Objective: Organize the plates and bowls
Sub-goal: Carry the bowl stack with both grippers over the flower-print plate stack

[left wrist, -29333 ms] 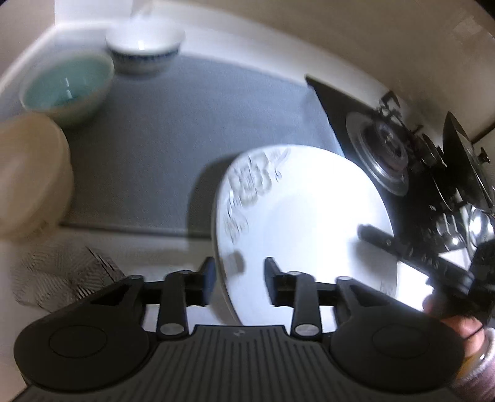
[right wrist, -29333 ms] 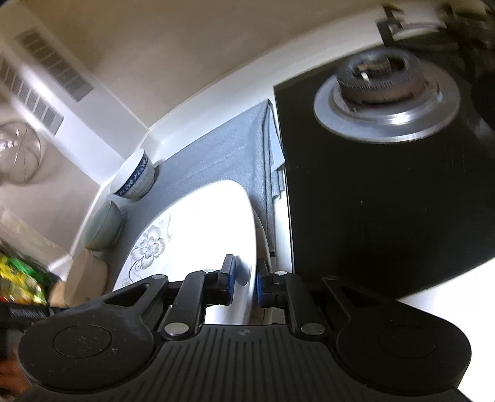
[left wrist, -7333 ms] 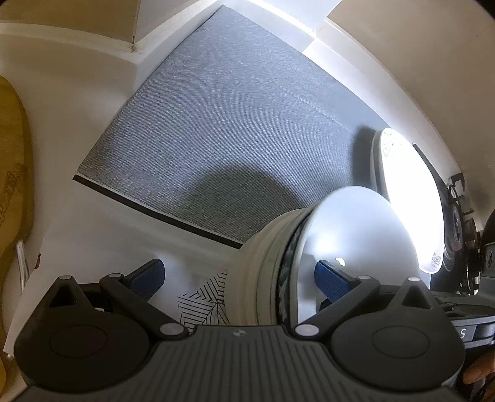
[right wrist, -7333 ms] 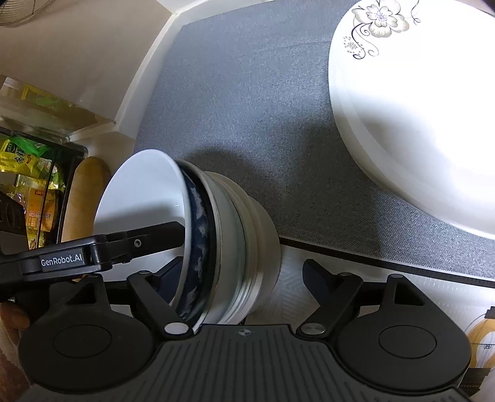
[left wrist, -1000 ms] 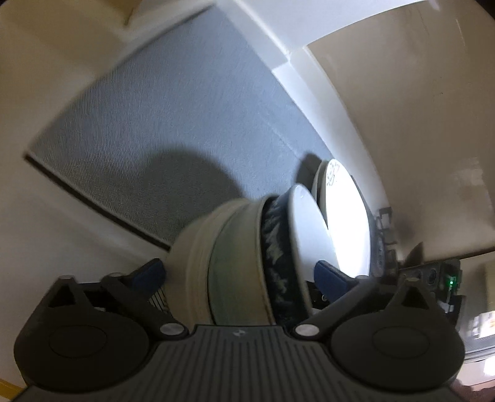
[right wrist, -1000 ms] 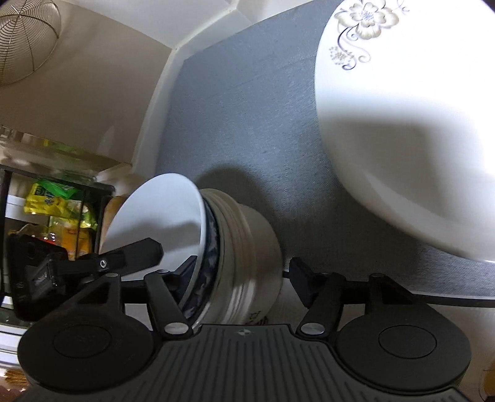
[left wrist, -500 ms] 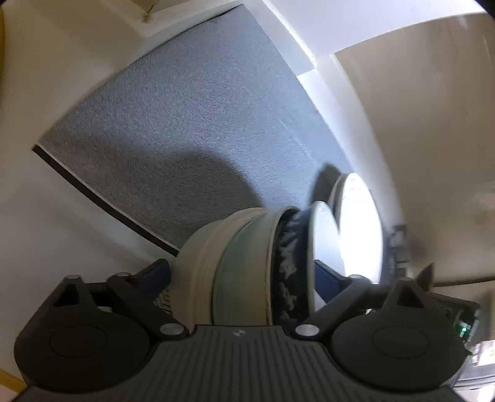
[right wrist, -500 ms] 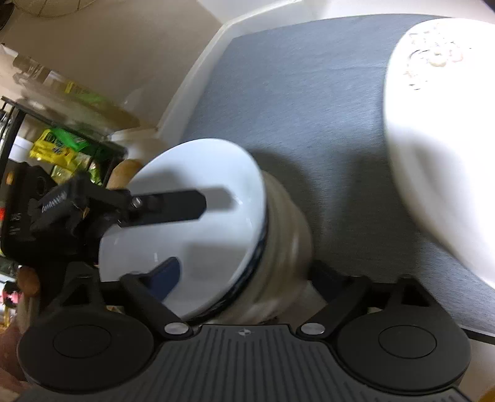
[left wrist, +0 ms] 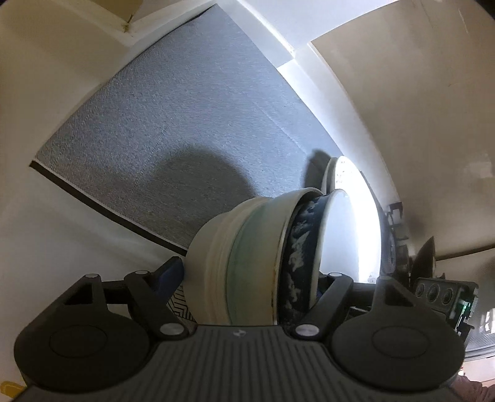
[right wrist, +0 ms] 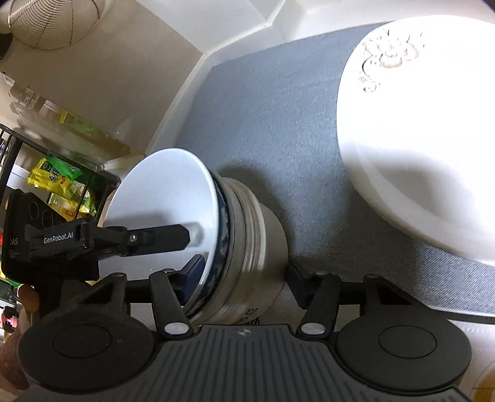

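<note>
Three nested bowls form one stack (left wrist: pixel 256 263) that lies tilted on its side: a cream bowl outside, a pale green one in it, a blue-patterned white one innermost (right wrist: pixel 161 198). My left gripper (left wrist: pixel 249 278) straddles the stack, jaws closing. One blue pad touches the cream base, and the other finger (right wrist: pixel 154 238) reaches into the white bowl. My right gripper (right wrist: pixel 244 272) is closing too, with one pad inside the rim and the other finger at the base. A stack of white plates with a flower motif (right wrist: pixel 417 139) lies on the grey mat (right wrist: pixel 278 108).
The grey mat (left wrist: pixel 185 123) runs to the wall corner. A stove (left wrist: pixel 393 235) stands beyond the plates (left wrist: pixel 340 168). A shelf with yellow and green packets (right wrist: pixel 58 176) and a hanging wire strainer (right wrist: pixel 52 21) are on the left. A herringbone cloth (left wrist: pixel 179 306) lies under the stack.
The left jaws have narrowed onto the bowl stack. The right jaws spread wider half a second ago and have now drawn in around it. The stack has stayed between both grippers.
</note>
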